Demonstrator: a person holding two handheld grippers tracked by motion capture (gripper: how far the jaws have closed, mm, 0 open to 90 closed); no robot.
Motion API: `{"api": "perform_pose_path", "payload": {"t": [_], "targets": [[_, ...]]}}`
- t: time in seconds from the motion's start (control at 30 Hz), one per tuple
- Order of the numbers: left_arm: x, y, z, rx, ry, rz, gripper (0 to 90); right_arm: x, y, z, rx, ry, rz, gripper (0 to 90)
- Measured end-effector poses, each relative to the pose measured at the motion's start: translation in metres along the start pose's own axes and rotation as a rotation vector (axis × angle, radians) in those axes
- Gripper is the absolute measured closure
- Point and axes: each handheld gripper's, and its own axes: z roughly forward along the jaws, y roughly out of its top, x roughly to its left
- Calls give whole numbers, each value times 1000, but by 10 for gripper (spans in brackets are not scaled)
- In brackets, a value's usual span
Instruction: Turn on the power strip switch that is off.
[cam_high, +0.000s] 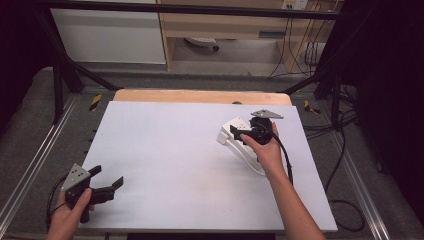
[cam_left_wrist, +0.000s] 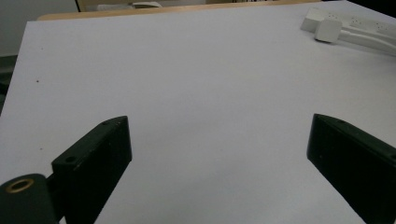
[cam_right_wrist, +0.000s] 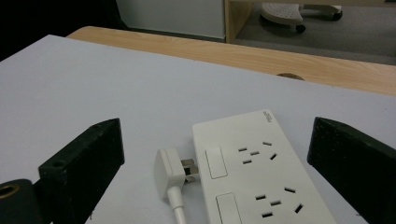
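One white rectangular plastic power strip (cam_right_wrist: 254, 175) lies on the single pale grey surface (cam_high: 175, 150). One white plastic plug (cam_right_wrist: 170, 173) on a white cable rests just beside the strip, its prongs toward it. On the strip's top face, two rectangular switches and two groups of socket slots can be counted in the right gripper view. Two black hand-held grippers are present: the left hand-held gripper (cam_high: 106, 176) and the right hand-held gripper (cam_high: 234, 132).

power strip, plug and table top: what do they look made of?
Power strip: looks like white moulded plastic, smooth with a slight sheen, crisp socket slots and flush switch panels.
Plug: the same white plastic body; its prongs look like dull metal, greyer than the shell.
Table top: a matte pale grey sheet, laminate or board, hard to tell; a light wood edge with visible grain shows at the far side.
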Motion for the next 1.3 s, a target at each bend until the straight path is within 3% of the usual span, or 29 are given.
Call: {"api": "perform_pose_path", "payload": {"t": [0.6, 0.7, 1.3], "targets": [[-1, 0, 1, 1, 0, 1, 64, -6, 0, -42, -76, 27, -6, 47], [-1, 0, 1, 3, 0, 2, 64, -10, -3, -48, -80, 25, -24, 47], [-1, 0, 1, 6, 1, 7, 64, -40, -35, -92, -136, -4, 8, 48]]}}
